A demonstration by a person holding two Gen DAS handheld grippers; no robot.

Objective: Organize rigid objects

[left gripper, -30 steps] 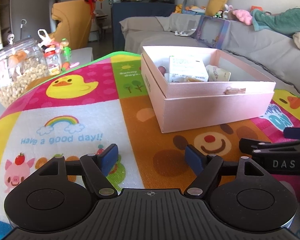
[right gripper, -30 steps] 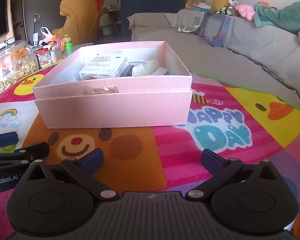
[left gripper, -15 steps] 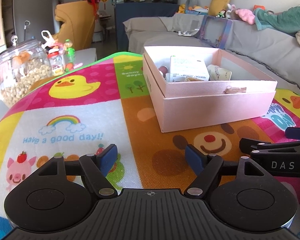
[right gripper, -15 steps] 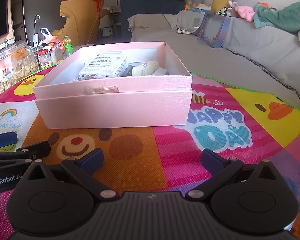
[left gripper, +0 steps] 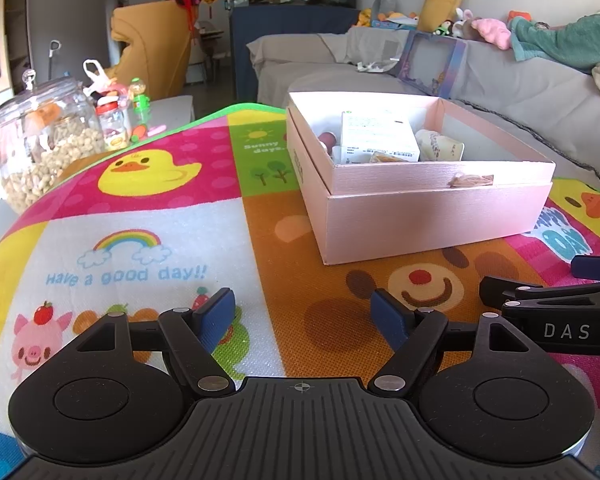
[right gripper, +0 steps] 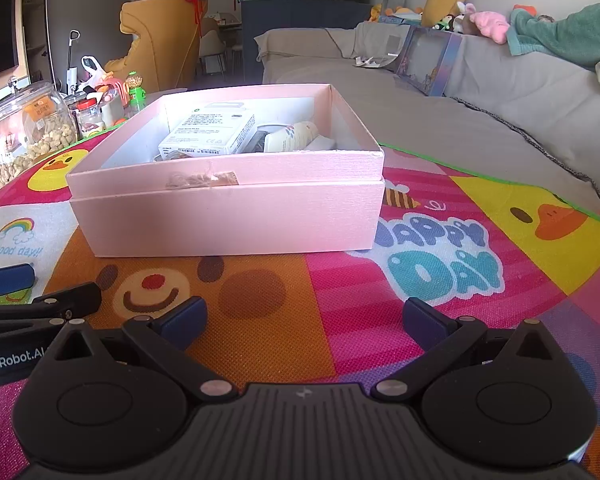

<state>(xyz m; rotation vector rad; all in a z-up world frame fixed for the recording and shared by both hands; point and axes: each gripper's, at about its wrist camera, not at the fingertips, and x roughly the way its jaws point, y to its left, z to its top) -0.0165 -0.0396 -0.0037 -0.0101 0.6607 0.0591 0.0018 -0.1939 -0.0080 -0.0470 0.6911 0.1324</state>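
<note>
Pink cardboard box [right gripper: 228,216], long axis crosswise on my play mat [right gripper: 480,320], lies at twelve o'clock of my empty, spread right gripper [right gripper: 302,320], nearer than my likewise spread left gripper [left gripper: 302,314].

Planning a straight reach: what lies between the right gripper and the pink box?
Only bare play mat, its bear-face print, separates the right gripper from the pink box; the right wrist view shows it.

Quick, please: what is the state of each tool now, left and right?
Left tool: open, holding nothing.
Right tool: open, holding nothing.
</note>
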